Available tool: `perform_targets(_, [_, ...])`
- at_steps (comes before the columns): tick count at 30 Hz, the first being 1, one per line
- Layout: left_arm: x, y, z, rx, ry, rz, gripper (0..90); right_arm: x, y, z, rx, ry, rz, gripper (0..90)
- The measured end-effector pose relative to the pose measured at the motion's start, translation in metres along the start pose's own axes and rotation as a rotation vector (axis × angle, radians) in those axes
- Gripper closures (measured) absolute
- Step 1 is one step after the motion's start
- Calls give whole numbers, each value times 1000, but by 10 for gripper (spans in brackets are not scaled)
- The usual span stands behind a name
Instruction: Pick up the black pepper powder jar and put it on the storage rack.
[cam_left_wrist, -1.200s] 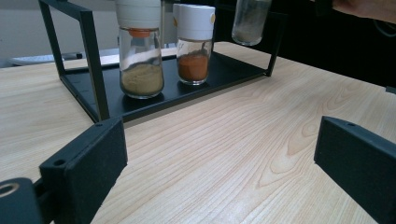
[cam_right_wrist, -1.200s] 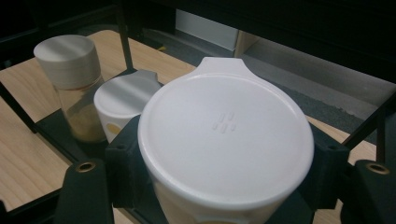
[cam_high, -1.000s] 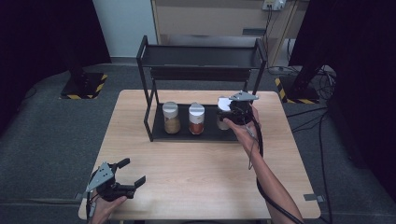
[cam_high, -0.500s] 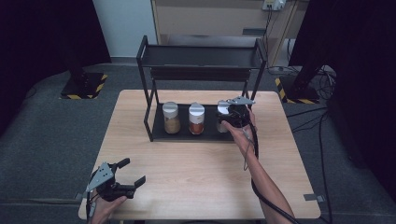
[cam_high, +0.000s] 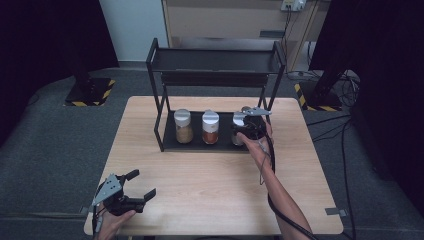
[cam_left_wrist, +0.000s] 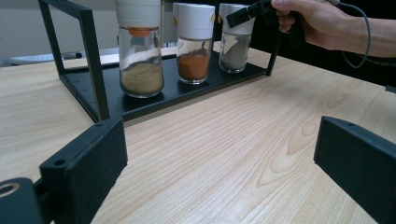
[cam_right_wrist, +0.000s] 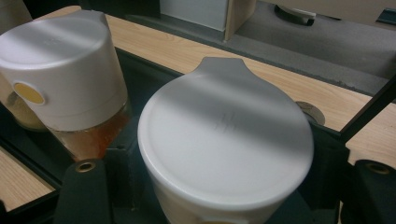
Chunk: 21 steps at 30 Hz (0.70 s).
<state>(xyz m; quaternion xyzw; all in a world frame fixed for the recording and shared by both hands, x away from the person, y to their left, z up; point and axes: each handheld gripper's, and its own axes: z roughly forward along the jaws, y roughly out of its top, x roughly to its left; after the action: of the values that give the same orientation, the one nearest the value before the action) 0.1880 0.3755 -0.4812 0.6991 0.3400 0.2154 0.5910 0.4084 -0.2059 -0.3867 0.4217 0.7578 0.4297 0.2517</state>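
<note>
The grey-spice jar (cam_high: 239, 131) stands upright at the right end of the black rack's (cam_high: 162, 127) lower shelf, beside the red-spice jar (cam_high: 210, 128) and the tan-spice jar (cam_high: 182, 126). The right gripper (cam_high: 246, 125) has its fingers clenched around the grey-spice jar's white cap (cam_right_wrist: 224, 135). The left gripper (cam_high: 139, 185) rests near the front left corner of the bench (cam_high: 200, 180), well apart from the rack, fingers (cam_left_wrist: 88, 158) released and spread wide.
</note>
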Motion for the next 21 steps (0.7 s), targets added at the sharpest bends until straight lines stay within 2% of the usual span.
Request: perform_targets(21, [0, 0, 0, 1, 0, 2, 17, -2, -10, 0, -20, 2, 17, 307])
